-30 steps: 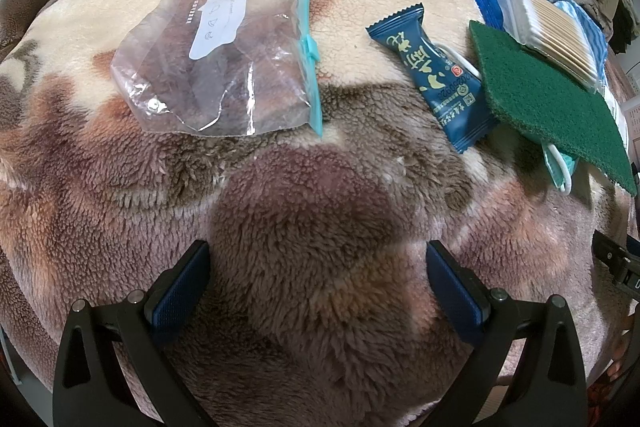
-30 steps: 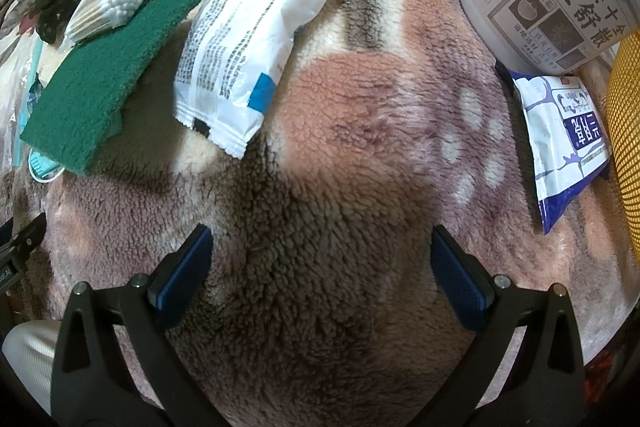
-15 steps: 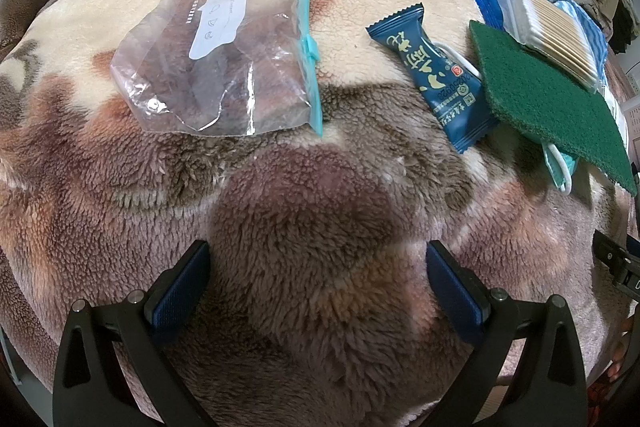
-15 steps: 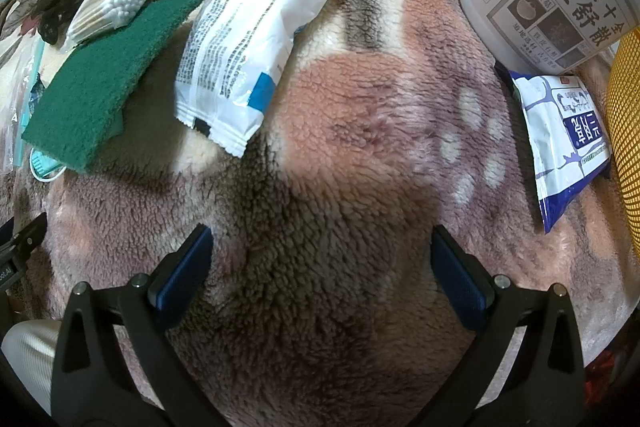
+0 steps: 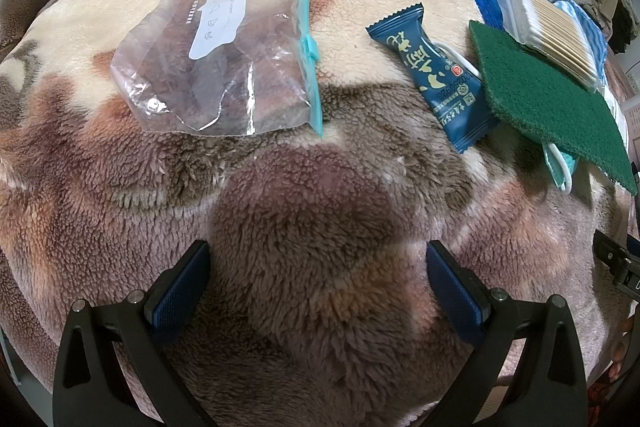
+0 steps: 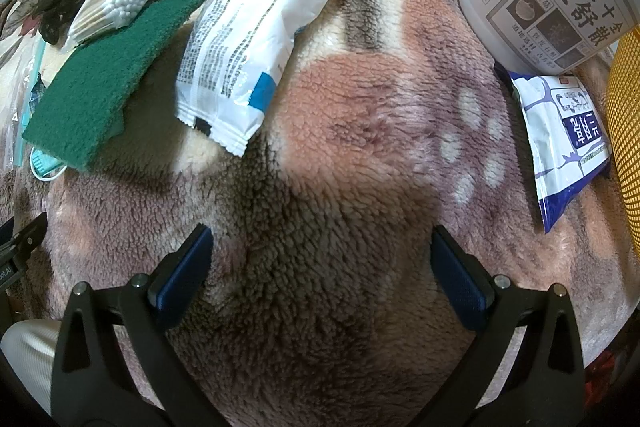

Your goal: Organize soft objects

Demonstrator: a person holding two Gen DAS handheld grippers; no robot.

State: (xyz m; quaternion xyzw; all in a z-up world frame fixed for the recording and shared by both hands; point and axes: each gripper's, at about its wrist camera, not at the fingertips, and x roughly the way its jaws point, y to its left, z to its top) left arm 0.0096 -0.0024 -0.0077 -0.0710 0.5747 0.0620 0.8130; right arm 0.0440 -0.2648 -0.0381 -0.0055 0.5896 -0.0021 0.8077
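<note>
The flat green fibrous scouring pad (image 6: 108, 83) lies ahead and left of the right gripper (image 6: 320, 267), its long axis running diagonally away, overlapping a crinkly white foil packet (image 6: 248, 39). The left gripper (image 5: 318, 279) sees the pad (image 5: 548, 99) far right. Both tools gape empty over the plush floral fleece blanket (image 5: 320, 227); the right seems nearer.

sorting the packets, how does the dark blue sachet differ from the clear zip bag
The dark blue sachet is opaque, narrow and printed with pale characters; the clear zip bag is see-through, much broader, with a white label and teal zip edge. The sachet's end tucks under the green scouring pad; the bag lies alone. Both lie flat on the blanket.
</note>
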